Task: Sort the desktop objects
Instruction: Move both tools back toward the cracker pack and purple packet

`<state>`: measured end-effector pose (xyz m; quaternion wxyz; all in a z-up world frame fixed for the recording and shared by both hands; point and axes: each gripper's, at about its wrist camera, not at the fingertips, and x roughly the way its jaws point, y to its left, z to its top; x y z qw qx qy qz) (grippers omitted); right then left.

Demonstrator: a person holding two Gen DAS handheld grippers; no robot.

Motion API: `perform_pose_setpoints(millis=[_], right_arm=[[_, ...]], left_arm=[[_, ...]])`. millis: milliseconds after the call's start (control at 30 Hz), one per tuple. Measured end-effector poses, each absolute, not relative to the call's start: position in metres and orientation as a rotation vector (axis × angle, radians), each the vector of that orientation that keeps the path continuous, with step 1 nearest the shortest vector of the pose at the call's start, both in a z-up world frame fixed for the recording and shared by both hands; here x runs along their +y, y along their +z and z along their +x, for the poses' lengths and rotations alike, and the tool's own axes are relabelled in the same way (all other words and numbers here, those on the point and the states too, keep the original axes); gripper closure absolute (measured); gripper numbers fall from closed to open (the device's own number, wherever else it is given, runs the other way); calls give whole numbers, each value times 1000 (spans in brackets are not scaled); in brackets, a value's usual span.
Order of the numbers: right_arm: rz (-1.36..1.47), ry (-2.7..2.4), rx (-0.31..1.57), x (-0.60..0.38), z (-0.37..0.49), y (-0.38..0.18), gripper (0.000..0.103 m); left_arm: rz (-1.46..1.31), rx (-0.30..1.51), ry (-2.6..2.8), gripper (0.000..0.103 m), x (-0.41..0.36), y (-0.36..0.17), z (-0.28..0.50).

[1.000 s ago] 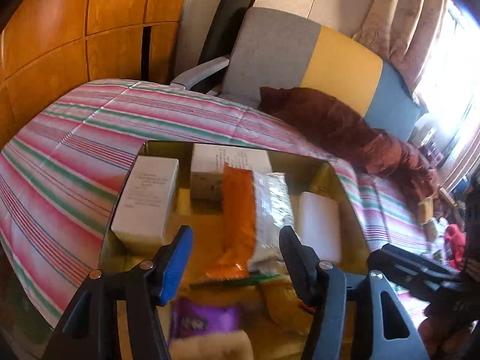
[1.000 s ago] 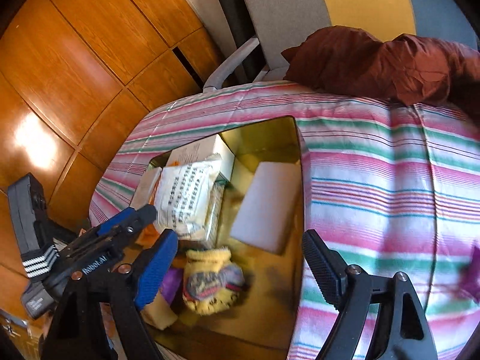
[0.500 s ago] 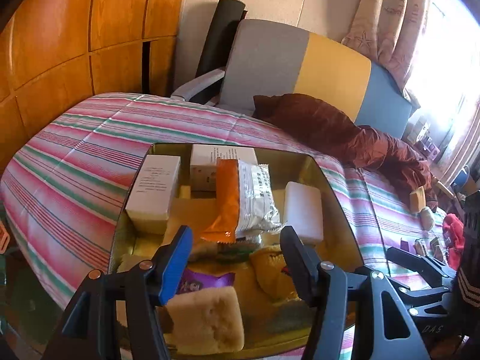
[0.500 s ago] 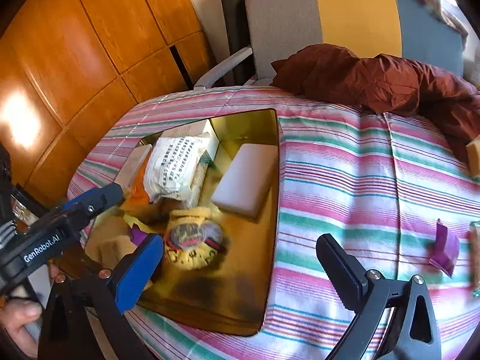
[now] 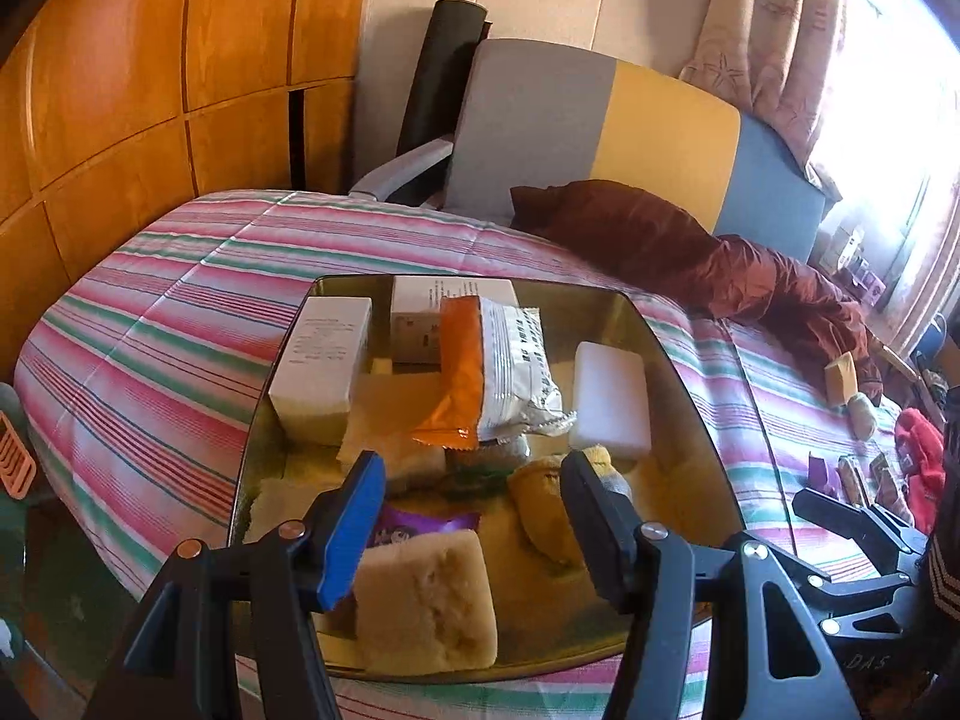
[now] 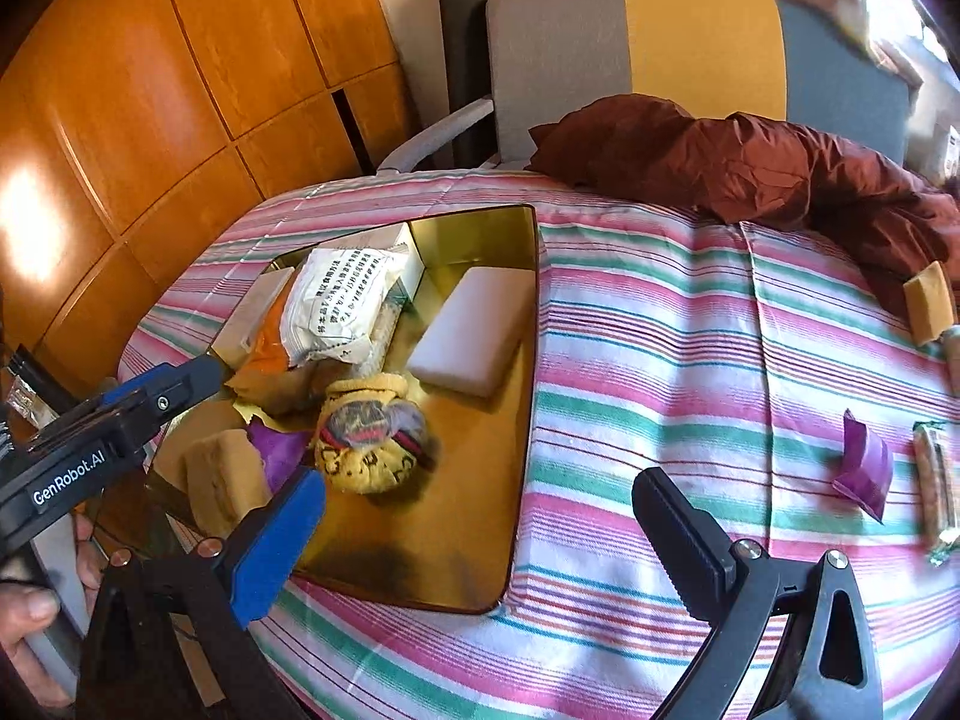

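The sorting looks more than half done, as I judge it: most objects already lie in the golden tray [image 6: 522, 396] that sits on the bench covered with a striped cloth [image 6: 690, 360]. In the tray I can see two white boxes [image 5: 321, 369] at the far left side, an orange and white snack bag [image 5: 492, 378] leaning over them, a white block [image 5: 609, 399] at the right wall, a yellow rolled sock [image 6: 372, 444] near the middle, a purple packet [image 6: 276, 450] partly hidden, and a yellow sponge [image 5: 426, 600] at the near edge. Still outside, well apart from the tray on the cloth, remain a purple wrapper [image 6: 864, 462], a long snack bar [image 6: 933, 486] just beside it, and another yellow sponge [image 6: 930, 303] near the brown garment [image 6: 750, 162]. The left gripper [image 5: 474, 534] hovers over the near part of the tray with its jaws apart and nothing between them. The right gripper [image 6: 480, 534] is wide open too, empty, above the tray's right rim. The outside items probably come next.
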<state>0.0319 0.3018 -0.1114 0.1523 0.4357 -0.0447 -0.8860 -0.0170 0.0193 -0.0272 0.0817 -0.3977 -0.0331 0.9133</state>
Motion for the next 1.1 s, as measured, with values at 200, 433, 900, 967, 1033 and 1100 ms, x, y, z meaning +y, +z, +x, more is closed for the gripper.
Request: perform_pose_setpoints(millis=[200,433,900,967,1033,1100], right_arm=[[1254,-2565,-143,311,38,-112,0],[1261,-2620,-130,325,45,-113,0],[1272,-2710,-174,360,52,-118,1],[1265,-2722,-174,365,53,-117,1],[1269,-2723,-213,373,53,-117,1],[1281,-2706,-302,386,52,-119,1]], left_arm=[[-1193,-81,2714,41,25,-28,-12],[-1171,-50,2704,41,32,-26,-7],[-1184,-25,2634,41,49,-32,-3],[-1184,-25,2627,41,51,-32,-2],[-1178,-22,2621,41,53,-31,-2],[-1170,-12,2617,41,55,-29,-1]])
